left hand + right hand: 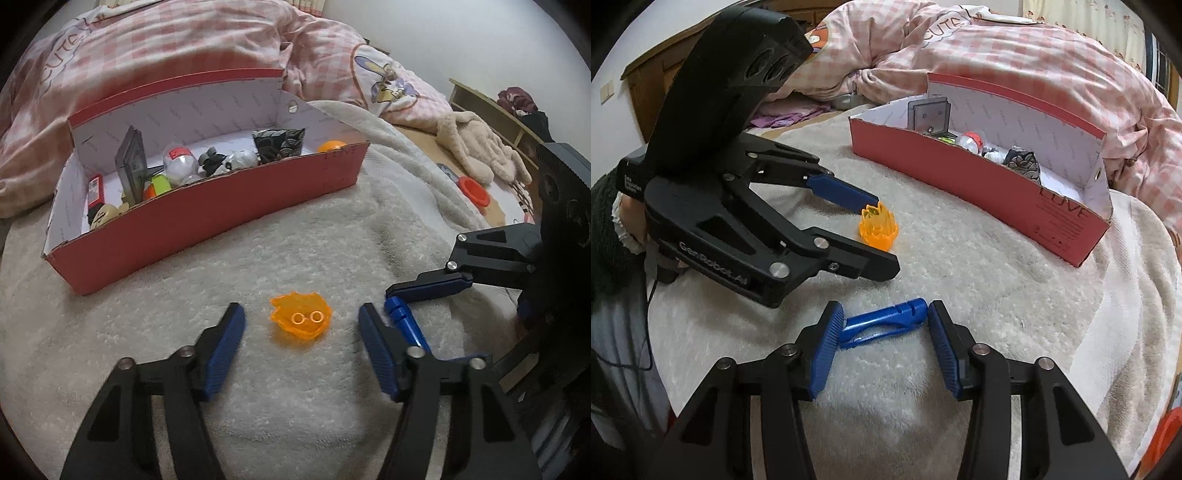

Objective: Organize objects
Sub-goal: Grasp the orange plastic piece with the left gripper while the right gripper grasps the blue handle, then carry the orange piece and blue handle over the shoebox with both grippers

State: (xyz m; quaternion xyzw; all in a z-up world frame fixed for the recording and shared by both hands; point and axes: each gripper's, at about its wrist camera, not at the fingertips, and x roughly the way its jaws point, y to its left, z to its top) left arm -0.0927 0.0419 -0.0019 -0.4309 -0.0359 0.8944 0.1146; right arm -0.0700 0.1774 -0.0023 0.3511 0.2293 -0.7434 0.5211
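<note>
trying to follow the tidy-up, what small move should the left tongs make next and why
Probably close the left tongs on the translucent orange flame-shaped plastic toy: it lies on the cream blanket between the open blue pads, which do not yet touch it.

Orange lid [1167, 439], perhaps, edge-cropped.

orange translucent toy [301, 320], blue clip [884, 323], red box [221, 206], pink checked quilt [166, 48]

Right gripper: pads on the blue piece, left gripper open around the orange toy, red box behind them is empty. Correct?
Not quite: the red box is not empty. The left wrist view shows balls, a patterned pouch and other small things inside. The rest holds: right gripper pads touch the blue piece, and the left gripper is open around the orange toy.
</note>
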